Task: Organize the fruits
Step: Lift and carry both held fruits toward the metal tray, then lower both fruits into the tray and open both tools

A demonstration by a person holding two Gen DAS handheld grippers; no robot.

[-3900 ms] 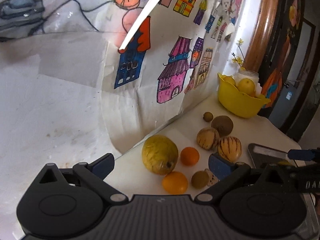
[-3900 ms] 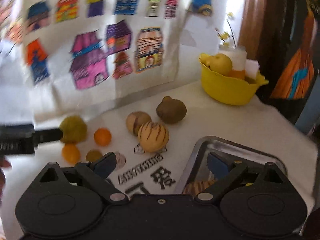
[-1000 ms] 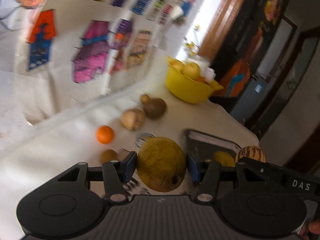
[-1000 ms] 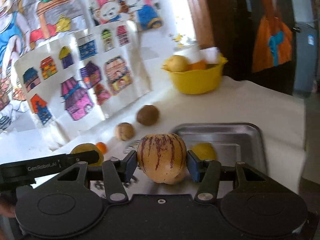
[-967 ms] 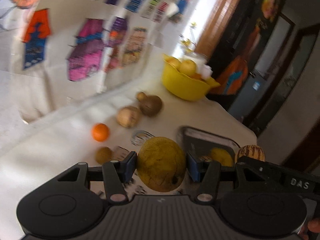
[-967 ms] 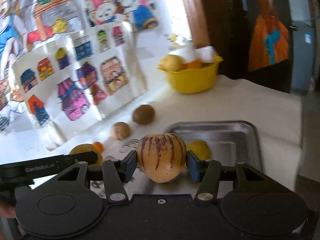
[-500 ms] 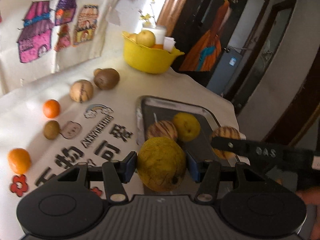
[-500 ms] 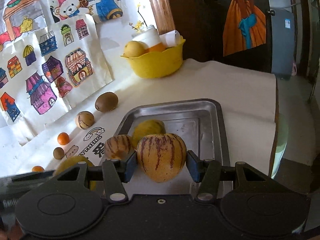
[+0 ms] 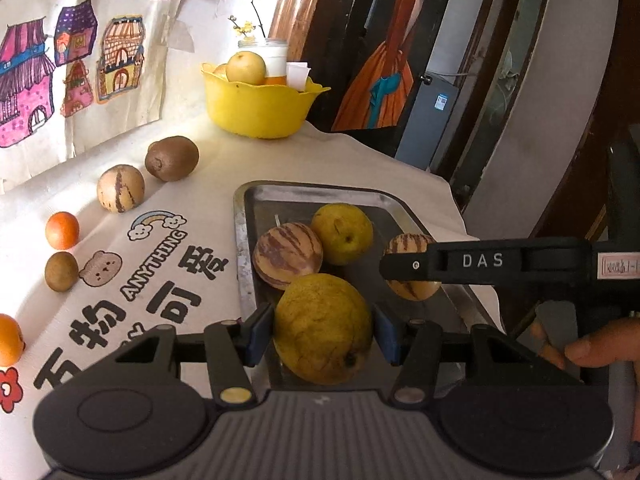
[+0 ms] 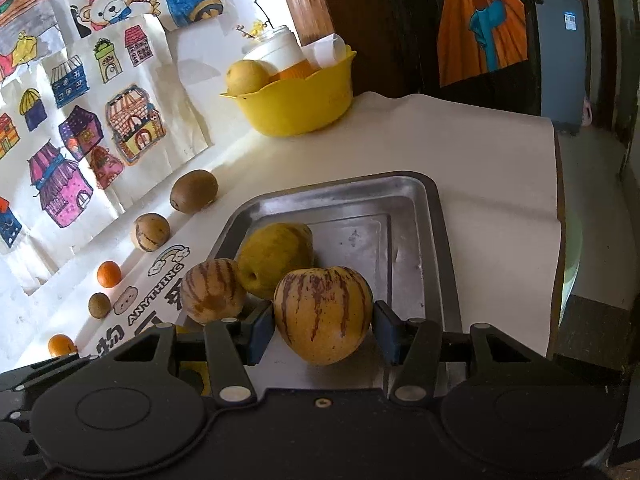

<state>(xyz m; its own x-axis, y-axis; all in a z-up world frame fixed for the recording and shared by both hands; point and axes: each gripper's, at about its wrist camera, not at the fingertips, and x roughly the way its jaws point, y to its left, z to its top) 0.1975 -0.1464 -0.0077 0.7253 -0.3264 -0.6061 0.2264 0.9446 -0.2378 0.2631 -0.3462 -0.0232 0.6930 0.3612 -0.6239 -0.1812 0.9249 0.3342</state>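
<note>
A: Where do the fruits sit?
B: A striped melon (image 9: pixel 287 255) and a yellow pear (image 9: pixel 342 233) touch in the steel tray (image 10: pixel 416 192).
A: And the others?
B: A rough yellow-green fruit (image 9: pixel 323 328) and a purple-streaked melon (image 10: pixel 323 315) hang over the tray, each clamped between blue pads.

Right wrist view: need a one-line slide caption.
Right gripper holds a striped melon over the steel tray, which already holds a yellow pear and another striped melon.
</note>
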